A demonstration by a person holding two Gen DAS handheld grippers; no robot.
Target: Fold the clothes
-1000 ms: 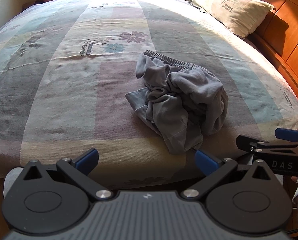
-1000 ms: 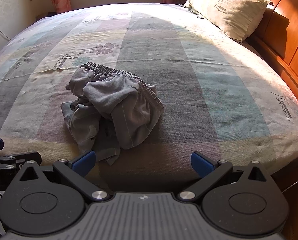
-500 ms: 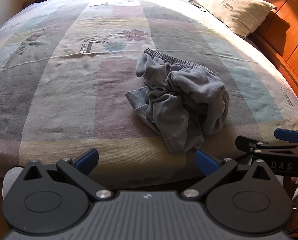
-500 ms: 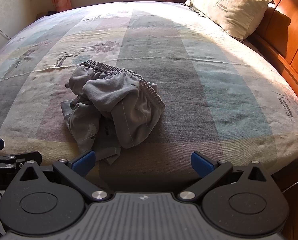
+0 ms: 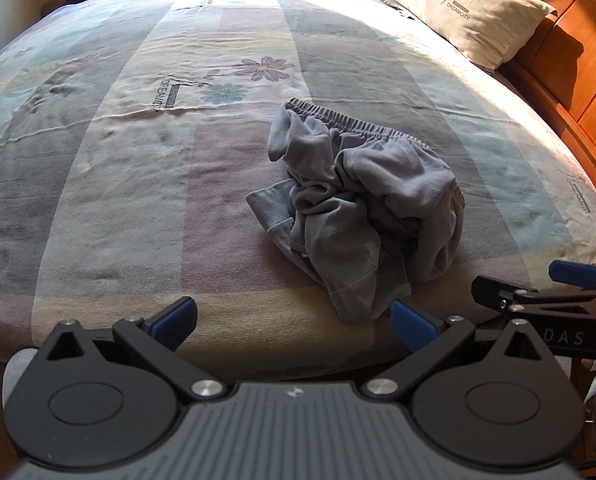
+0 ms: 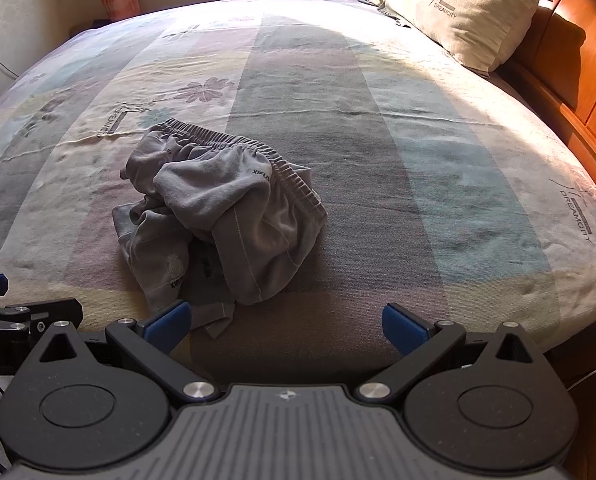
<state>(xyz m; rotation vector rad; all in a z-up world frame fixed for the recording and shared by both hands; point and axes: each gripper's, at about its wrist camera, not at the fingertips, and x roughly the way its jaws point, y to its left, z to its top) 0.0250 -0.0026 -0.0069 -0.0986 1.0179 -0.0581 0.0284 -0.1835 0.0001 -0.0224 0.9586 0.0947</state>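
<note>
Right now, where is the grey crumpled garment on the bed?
The grey garment lies bunched on the bedspread near the bed's front edge, just ahead of both open grippers; in the right wrist view it sits left of centre, far from the pillow.

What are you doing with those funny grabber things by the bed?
A person is holding two grabbing devices, one in each hand, getting ready to fold clothes. The left tool and the right tool are both open and hold nothing. They hover at the near edge of the bed. A crumpled pair of grey shorts lies in a heap on the striped bedspread, not touched yet. A pillow sits at the far end by the wooden headboard. No folding has started.
</note>
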